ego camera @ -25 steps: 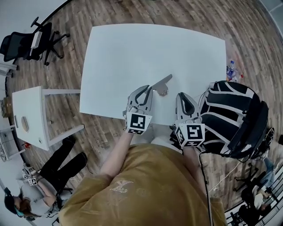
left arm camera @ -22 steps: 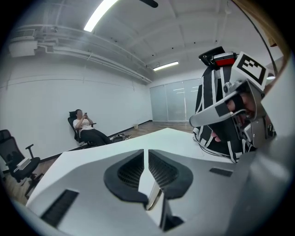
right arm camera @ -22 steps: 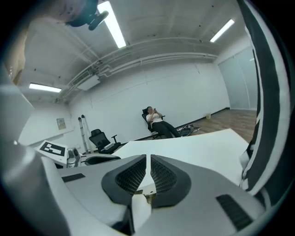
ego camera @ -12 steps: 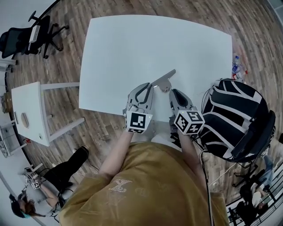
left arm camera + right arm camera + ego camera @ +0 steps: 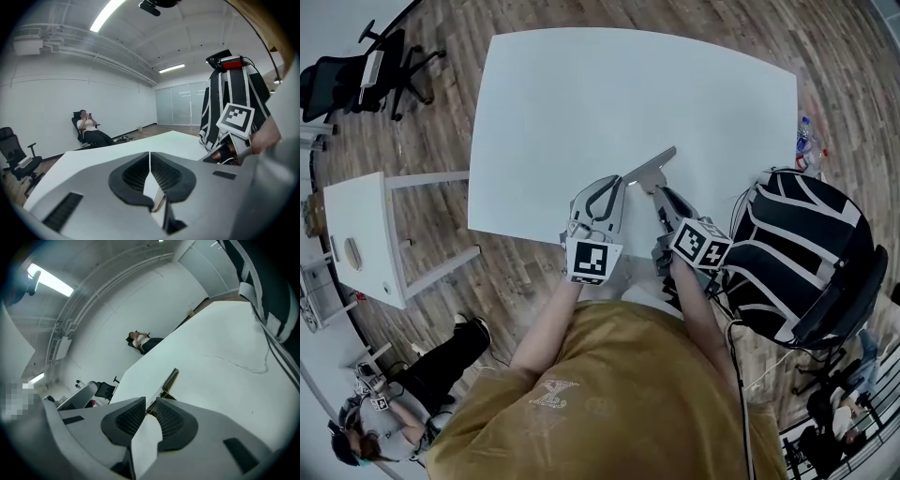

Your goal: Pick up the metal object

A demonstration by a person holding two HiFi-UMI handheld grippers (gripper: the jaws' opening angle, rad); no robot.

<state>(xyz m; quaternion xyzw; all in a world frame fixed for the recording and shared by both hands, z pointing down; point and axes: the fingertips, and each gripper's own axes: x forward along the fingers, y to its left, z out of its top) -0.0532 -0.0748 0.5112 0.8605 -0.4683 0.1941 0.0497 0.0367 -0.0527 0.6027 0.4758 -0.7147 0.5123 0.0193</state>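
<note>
Now the metal object [image 5: 649, 170] lies flat on the white surface [image 5: 581, 103], near its front edge, and my right tongs [image 5: 660, 193] have their tips at its nearer, broader end. In the right gripper view those tongs [image 5: 151, 405] are parted by a narrow gap, and the piece [image 5: 168, 378] runs away from that gap along the surface. I cannot say the pads bear on it yet.

My left tongs [image 5: 612, 190] rest just beside the object's left, pressed together with nothing between them, as the left gripper view [image 5: 150, 161] shows.

To do this well, I judge I should keep the right tongs low and lined up with the long bar. The near end should slide fully between the ribbed black pads before I squeeze, and then I can lift straight up.

It looks like a thin, dull grey strip with a wider tab at my end, hard-edged and smooth. Against a slick white top it will likely skate if nudged, so a firm, square pinch matters.
</note>
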